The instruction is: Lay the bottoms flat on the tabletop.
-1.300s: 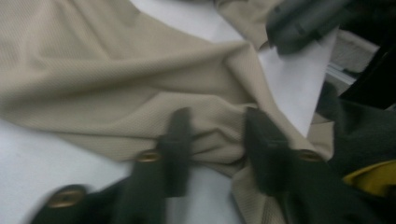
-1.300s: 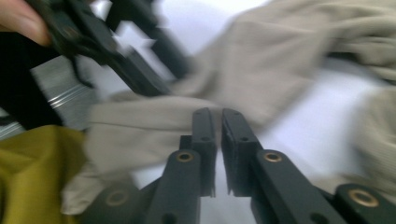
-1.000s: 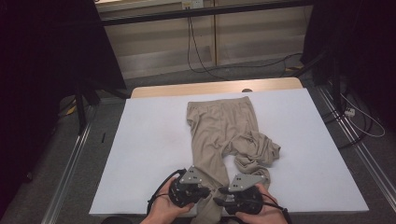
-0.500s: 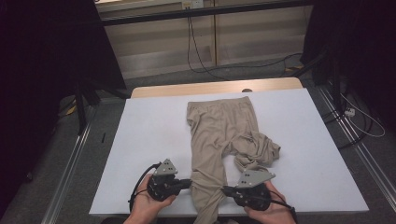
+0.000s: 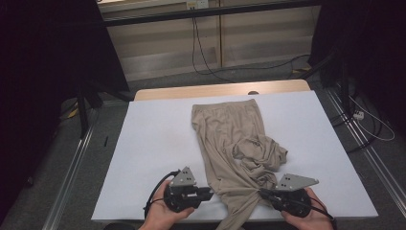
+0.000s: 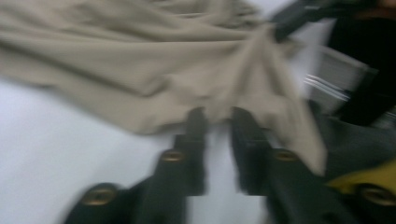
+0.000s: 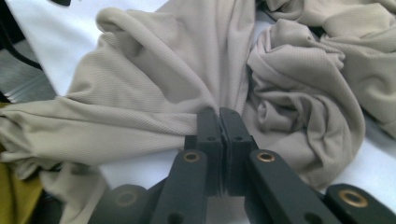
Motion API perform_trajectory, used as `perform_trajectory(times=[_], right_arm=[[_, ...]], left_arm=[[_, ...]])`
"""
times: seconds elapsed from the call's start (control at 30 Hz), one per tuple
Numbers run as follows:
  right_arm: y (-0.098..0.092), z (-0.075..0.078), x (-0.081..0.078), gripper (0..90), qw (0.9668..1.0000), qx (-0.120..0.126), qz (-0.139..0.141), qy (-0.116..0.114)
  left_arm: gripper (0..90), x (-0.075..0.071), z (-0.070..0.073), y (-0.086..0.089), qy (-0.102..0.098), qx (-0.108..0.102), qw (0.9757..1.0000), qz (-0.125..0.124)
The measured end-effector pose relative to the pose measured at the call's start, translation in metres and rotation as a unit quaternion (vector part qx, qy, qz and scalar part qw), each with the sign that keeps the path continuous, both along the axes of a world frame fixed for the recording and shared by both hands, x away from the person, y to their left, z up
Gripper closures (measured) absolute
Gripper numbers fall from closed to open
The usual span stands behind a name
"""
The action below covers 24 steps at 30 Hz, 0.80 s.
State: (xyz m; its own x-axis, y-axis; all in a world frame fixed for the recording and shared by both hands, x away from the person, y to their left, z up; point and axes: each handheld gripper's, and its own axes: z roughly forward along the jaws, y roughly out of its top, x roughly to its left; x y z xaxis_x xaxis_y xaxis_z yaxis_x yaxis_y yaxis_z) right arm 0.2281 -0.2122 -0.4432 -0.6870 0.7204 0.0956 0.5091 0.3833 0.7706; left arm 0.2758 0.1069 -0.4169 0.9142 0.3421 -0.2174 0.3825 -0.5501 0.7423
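Both hands have slid apart along the near edge of the bench since a second ago, when they sat side by side at the bottom of the trouser leg. Now the left claw (image 5: 210, 194) sits just left of the beige trousers (image 5: 230, 129) and the right claw (image 5: 262, 193) just right of the leg's lower end. Right claw is clamped tight on a pinch of the fabric (image 7: 154, 126), pads pressed together with cloth bunched out either side. Left claw (image 6: 218, 122) has just been opening a little; its view is blurry, narrow gap, tips at the cloth's edge, nothing pinched as far as I can see. Trousers lie lengthwise on the white bench cover (image 5: 153, 143), waistband at the far end, one leg crumpled in a heap on the right.
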Motion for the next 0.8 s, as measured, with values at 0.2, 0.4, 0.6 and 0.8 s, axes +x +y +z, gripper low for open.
perform_trajectory(times=[0.2, 0.4, 0.6, 0.8], right_arm=[[0.017, 0.012, 0.002, 75.1, 0.9992, 0.027, 0.013, -0.027], [0.036, 0.010, 0.009, 78.0, 0.9982, 0.032, 0.050, -0.011], [0.042, -0.008, 0.000, 69.0, 0.9979, -0.001, 0.063, 0.014], [0.052, -0.014, -0.008, 53.2, 0.9966, -0.018, 0.080, 0.010]], left_arm=[[75.5, -0.004, -0.023, -0.035, -0.010, 0.038, 0.9986, -0.035], [59.4, 0.001, -0.031, -0.056, -0.037, 0.063, 0.9966, -0.038], [89.1, -0.001, -0.033, -0.052, -0.036, 0.063, 0.9968, -0.033], [90.0, -0.005, -0.026, -0.028, -0.015, 0.085, 0.9959, -0.027]])
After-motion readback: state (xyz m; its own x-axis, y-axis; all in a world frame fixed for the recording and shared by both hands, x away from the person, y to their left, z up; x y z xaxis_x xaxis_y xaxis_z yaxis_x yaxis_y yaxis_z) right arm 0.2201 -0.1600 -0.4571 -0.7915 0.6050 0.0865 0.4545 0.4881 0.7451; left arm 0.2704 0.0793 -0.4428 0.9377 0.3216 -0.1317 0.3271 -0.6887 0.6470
